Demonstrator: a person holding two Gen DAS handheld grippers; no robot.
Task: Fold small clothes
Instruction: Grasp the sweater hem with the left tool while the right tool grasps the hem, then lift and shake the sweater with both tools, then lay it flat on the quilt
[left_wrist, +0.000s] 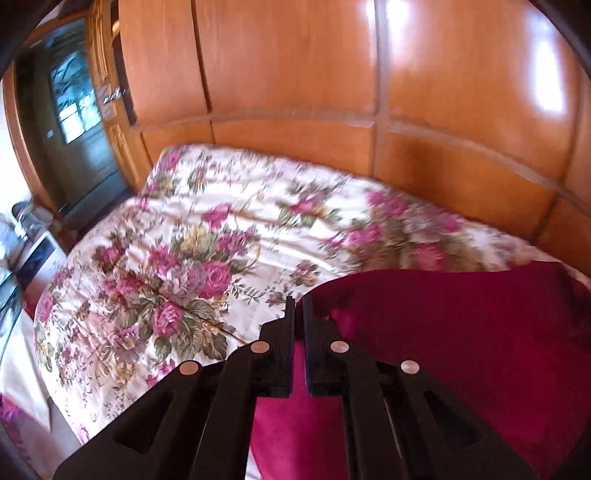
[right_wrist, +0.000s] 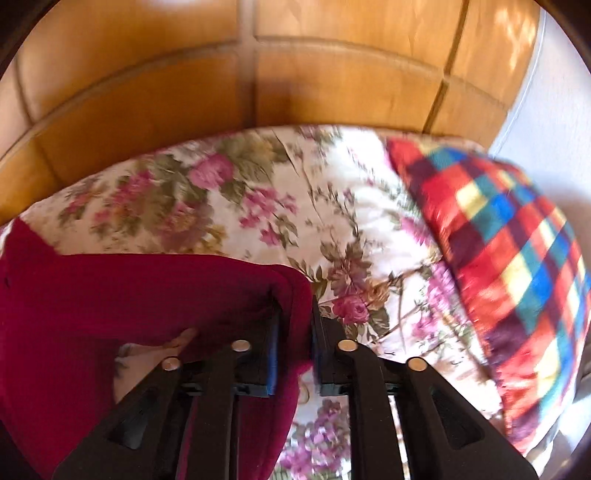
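2 tools (left_wrist: 299, 306) (right_wrist: 295, 306) pinch a maroon garment (left_wrist: 461, 332) (right_wrist: 129, 295), its lower part cut off.

1. Your left gripper (left_wrist: 299, 306) points forward and slightly downward; its two black fingers (left_wrist: 286, 350) stand nearly parallel with only a narrow slit between them.
2. The left jaws are clamped on an edge of the red garment (left_wrist: 461, 332), which hangs off to the right of the fingertips.
3. Your right gripper (right_wrist: 295, 306) is likewise pitched forward, fingers (right_wrist: 328, 350) close together.
4. The right jaws pinch a folded edge of the red garment, with the cloth bulging between the blue-lined pads (right_wrist: 272, 354).
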